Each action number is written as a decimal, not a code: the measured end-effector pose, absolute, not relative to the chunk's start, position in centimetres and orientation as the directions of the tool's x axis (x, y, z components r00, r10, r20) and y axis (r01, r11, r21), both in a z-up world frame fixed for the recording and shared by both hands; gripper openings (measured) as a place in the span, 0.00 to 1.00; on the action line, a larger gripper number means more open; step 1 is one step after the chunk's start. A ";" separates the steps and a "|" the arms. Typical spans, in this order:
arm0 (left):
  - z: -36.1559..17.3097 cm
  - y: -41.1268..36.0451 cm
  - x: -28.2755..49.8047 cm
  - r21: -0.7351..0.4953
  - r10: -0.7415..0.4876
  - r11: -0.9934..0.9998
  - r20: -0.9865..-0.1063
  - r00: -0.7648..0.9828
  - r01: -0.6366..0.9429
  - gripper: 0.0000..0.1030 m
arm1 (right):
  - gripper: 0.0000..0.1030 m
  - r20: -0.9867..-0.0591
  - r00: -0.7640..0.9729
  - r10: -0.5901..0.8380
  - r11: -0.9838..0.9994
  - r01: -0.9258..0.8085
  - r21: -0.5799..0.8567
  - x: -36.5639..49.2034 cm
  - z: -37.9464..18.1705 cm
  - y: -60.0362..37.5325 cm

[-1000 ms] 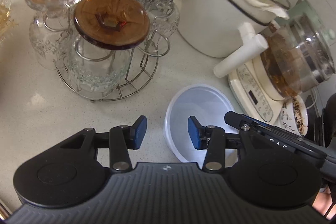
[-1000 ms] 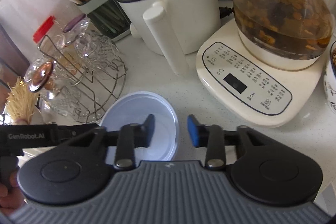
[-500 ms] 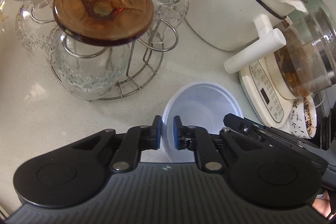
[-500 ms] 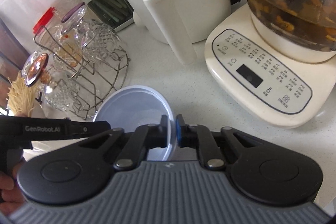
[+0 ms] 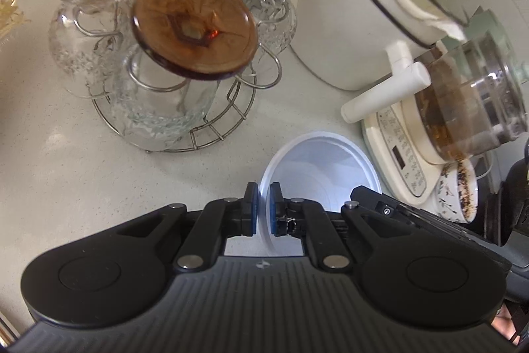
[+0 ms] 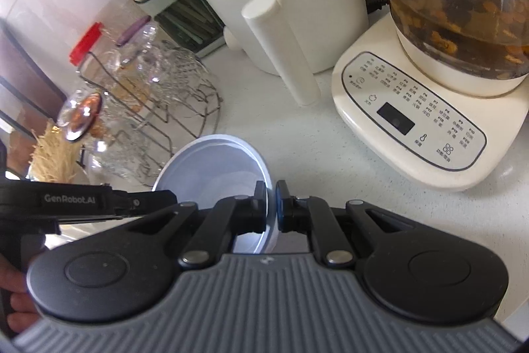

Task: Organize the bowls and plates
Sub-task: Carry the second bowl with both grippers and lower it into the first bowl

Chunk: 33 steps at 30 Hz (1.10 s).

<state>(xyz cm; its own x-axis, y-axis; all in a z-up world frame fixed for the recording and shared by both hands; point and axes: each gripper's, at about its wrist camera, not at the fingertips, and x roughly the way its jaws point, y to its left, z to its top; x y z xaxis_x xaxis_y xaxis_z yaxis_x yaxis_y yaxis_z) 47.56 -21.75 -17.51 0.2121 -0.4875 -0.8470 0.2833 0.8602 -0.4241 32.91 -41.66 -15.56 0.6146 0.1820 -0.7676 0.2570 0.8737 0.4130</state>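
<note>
Bowl (image 5: pixel 317 167) between rack (image 5: pixel 185 108) and kettle base (image 5: pixel 396 154)

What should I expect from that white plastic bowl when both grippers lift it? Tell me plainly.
The white plastic bowl looks thin-walled and translucent, so probably light and somewhat flexible. The left gripper and right gripper each pinch only its rim, on opposite sides, so the rim may bend. It appears empty, so tilting should spill nothing.

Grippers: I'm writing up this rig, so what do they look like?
Both match: the left gripper and right gripper have black linkage arms with silver pivot pins, blue pads on the fingertips, and a grey ribbed body. The left one's side reads "GenRobot.AI".
</note>
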 end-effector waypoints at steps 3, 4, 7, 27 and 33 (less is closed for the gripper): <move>-16.6 -21.3 46.9 -0.427 -0.496 0.855 -0.840 0.222 0.296 0.08 | 0.08 -0.759 0.628 0.172 0.876 0.256 0.410 32.4 -14.7 -41.2; -16.2 -21.2 46.7 -0.428 -0.501 0.852 -0.835 0.227 0.302 0.08 | 0.08 -0.755 0.634 0.168 0.875 0.256 0.410 32.2 -14.4 -41.1; -14.9 -20.5 45.9 -0.439 -0.518 0.842 -0.821 0.240 0.314 0.08 | 0.08 -0.740 0.654 0.160 0.873 0.256 0.415 31.5 -13.4 -40.7; -9.9 -12.2 39.8 -0.478 -0.591 0.796 -0.749 0.299 0.372 0.08 | 0.08 -0.668 0.735 0.118 0.882 0.231 0.410 25.6 -8.4 -33.8; -9.3 -8.8 38.1 -0.478 -0.587 0.799 -0.750 0.304 0.364 0.08 | 0.08 -0.662 0.738 0.129 0.879 0.224 0.421 24.2 -8.1 -31.0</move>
<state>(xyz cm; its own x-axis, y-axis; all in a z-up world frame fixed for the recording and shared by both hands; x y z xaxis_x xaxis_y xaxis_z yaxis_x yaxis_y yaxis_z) 38.07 -8.79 -9.32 0.3040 -0.5871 -0.7503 0.3642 0.7993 -0.4779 24.18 -30.97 -8.09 0.7382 0.1290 -0.6621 0.2239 0.8790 0.4209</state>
